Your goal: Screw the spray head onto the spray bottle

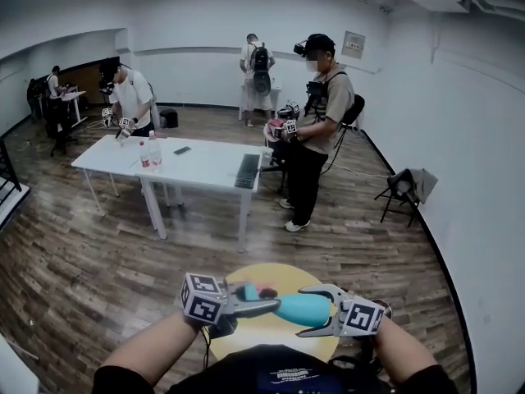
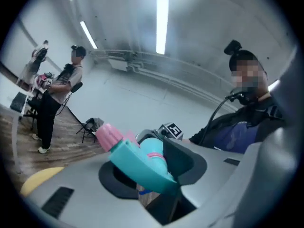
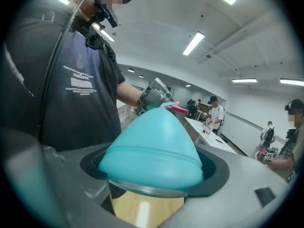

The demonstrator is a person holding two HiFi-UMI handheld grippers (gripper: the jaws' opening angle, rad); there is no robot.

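Observation:
A teal spray bottle (image 1: 302, 309) lies level above the yellow round table (image 1: 271, 273), and my right gripper (image 1: 316, 310) is shut on its wide body. In the right gripper view the bottle (image 3: 154, 151) fills the jaws, narrowing toward my left gripper (image 3: 154, 95). The teal spray head (image 1: 248, 292) with its pink nozzle (image 1: 267, 291) sits at the bottle's neck, and my left gripper (image 1: 261, 300) is shut on it. In the left gripper view the spray head (image 2: 142, 163) lies tilted between the pads, with the pink nozzle (image 2: 111, 137) pointing up and left.
A white table (image 1: 205, 167) with small bottles and a keyboard stands further back. A person (image 1: 316, 130) holding grippers stands to its right, others at the left and by the far wall. A folding chair (image 1: 406, 189) is by the right wall.

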